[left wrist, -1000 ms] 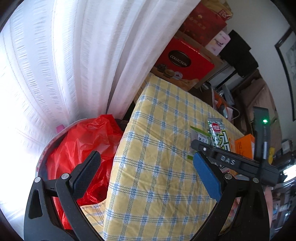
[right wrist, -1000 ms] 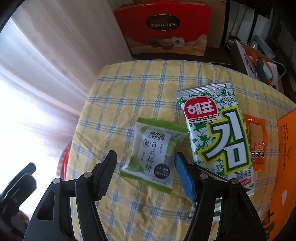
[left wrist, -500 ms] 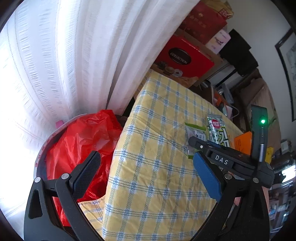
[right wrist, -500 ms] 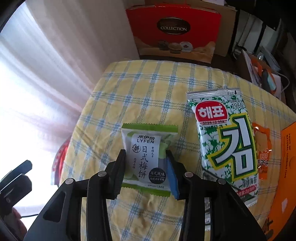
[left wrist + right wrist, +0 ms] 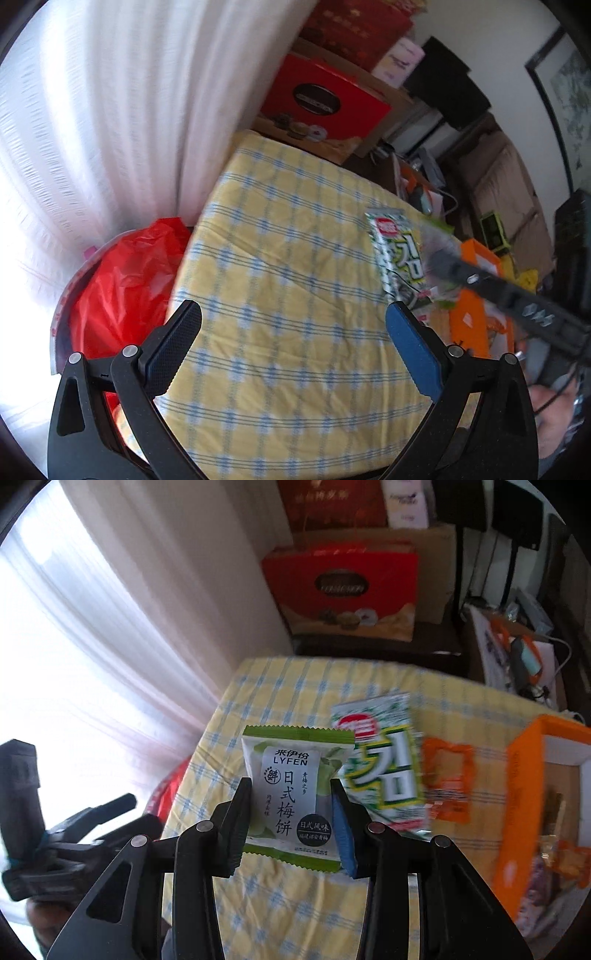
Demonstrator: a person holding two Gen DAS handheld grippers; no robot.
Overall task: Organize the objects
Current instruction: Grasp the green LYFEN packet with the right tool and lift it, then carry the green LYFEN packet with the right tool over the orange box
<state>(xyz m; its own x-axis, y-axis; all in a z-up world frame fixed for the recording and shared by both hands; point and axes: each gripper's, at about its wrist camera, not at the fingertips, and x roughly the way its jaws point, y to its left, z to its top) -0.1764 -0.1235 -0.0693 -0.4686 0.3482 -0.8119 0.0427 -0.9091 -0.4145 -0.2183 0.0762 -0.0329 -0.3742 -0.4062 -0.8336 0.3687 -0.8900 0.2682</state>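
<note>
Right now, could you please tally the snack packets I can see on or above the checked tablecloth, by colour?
Green and white packets: 2, the plum cake packet in the right gripper and the seaweed packet on the cloth.
Orange packets: 1, the small orange packet.
Total: 3.

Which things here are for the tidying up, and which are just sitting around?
For the tidying:
plum cake packet, held in the right tool
seaweed packet
orange snack packet
orange box

Just sitting around:
red gift box
curtain
red plastic bag
</note>
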